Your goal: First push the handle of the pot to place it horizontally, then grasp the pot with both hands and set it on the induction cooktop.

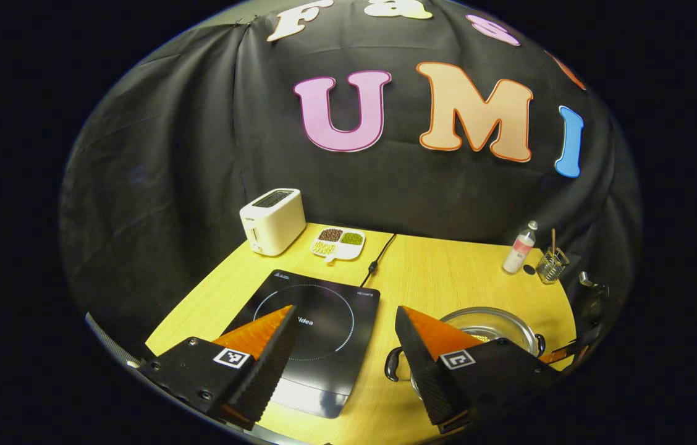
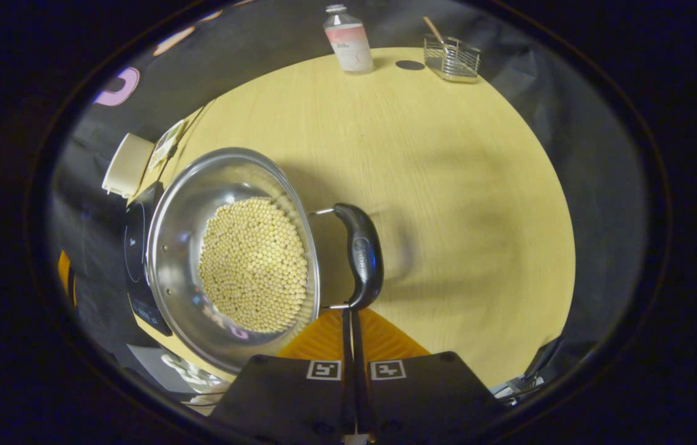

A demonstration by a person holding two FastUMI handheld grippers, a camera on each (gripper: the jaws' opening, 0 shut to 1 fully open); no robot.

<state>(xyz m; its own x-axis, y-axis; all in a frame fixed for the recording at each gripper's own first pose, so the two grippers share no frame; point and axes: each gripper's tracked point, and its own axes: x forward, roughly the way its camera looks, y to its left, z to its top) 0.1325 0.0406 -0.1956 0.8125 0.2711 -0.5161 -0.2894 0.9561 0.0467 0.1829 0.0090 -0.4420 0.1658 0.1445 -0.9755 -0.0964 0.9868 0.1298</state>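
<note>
- Your left gripper [image 1: 345, 346] hangs wide open above the table [image 1: 447, 272], holding nothing; in the left gripper view the induction cooktop [image 1: 324, 321] lies between and beyond its fingers, toward 11 o'clock.
- The pot [image 1: 490, 327] sits at 2 o'clock of that gripper, just beside the cooktop's right edge, on bare wood. One black loop handle [image 1: 393, 364] faces the cooktop.
- In the right gripper view, your right gripper [image 2: 351, 321] has its fingers pressed together with nothing between them; the tips sit right at the near end of the pot's other handle [image 2: 362, 256], at 12 o'clock. Touching or just short, you cannot tell.
- That handle looks to lie roughly level off the rim, so the push step reads as nearly or fully done. A judgement only.
- The pot carries a thick bed of pale round beans [image 2: 254, 262]. Expect real weight, and a load that rolls if you tilt.
- Steel wall is stiff and slick; do not pinch the rim. Take the two loop handles, one gripper each, at mid-grip on the black part.
- The handles seem hinged on wire, so they may swing under load. Lift both sides evenly and keep the rim level.
- Toaster [image 1: 272, 220], divided dish [image 1: 339, 242], bottle [image 2: 348, 38] and wire holder [image 2: 451, 57] stand well clear at the far edge.
</note>
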